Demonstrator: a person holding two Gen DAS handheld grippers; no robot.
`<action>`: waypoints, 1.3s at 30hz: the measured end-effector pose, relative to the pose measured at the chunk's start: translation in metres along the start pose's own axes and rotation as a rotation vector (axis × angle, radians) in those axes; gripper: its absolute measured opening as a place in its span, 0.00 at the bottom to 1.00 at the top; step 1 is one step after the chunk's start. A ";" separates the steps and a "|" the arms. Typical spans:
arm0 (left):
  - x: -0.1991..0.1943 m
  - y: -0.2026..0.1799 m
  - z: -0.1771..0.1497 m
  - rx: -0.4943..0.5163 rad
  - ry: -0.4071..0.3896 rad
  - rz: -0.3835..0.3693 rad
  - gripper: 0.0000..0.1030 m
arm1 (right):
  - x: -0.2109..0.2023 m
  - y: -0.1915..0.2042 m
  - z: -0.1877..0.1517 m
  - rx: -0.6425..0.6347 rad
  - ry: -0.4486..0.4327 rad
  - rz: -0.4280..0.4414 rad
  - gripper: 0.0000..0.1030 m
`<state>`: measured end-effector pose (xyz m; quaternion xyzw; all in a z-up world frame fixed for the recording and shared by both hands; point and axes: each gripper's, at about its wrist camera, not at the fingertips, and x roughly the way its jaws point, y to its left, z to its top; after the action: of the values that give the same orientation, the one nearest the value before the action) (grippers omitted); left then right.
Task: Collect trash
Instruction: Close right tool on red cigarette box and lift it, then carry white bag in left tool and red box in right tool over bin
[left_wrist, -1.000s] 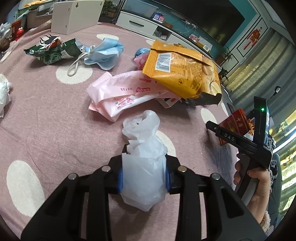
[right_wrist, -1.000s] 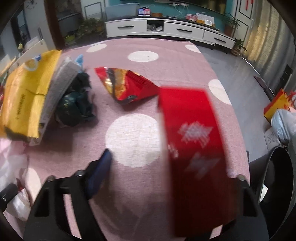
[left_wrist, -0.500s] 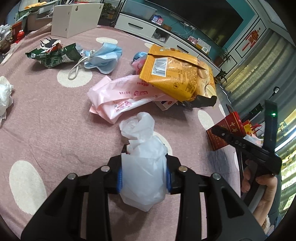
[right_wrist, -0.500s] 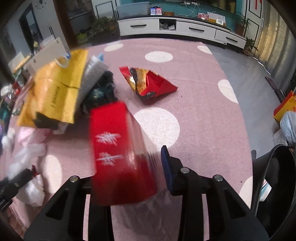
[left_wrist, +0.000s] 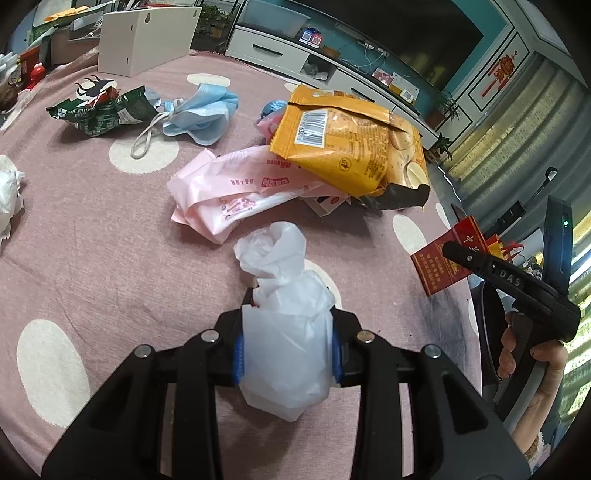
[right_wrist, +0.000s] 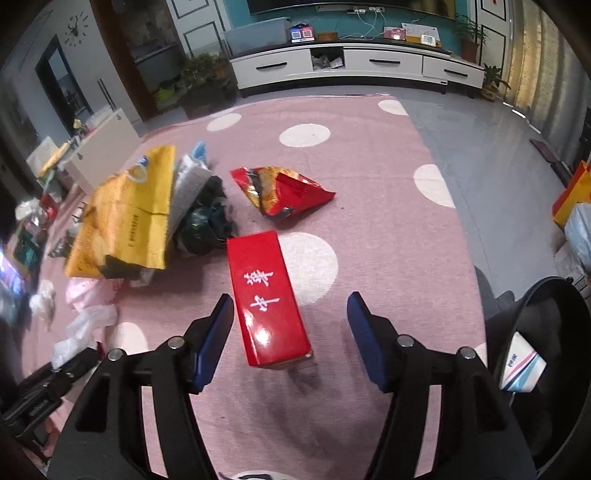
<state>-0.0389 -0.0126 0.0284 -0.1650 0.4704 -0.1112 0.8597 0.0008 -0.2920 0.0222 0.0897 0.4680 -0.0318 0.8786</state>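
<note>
Both tools are matte black plastic. The left gripper (left_wrist: 286, 349) and right gripper (right_wrist: 290, 334) have blue pads (right_wrist: 364, 336) and silver screws (left_wrist: 211, 335). The right one bears white "DAS" lettering and a green light.

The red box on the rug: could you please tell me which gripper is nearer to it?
Right. The right gripper hangs open with the red box lying between its fingers, untouched. The left gripper is off to the side, shut on a white plastic bag.
</note>
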 end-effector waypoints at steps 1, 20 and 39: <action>0.000 0.000 0.000 -0.001 -0.001 0.000 0.34 | 0.000 0.000 0.000 -0.003 -0.003 -0.001 0.53; -0.014 -0.074 0.001 0.113 -0.026 -0.070 0.34 | -0.057 -0.015 -0.007 0.050 -0.125 0.013 0.22; 0.004 -0.228 0.002 0.318 -0.038 -0.215 0.34 | -0.130 -0.096 -0.028 0.232 -0.311 -0.124 0.22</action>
<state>-0.0431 -0.2231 0.1151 -0.0785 0.4103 -0.2724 0.8668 -0.1082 -0.3850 0.1027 0.1554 0.3245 -0.1528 0.9204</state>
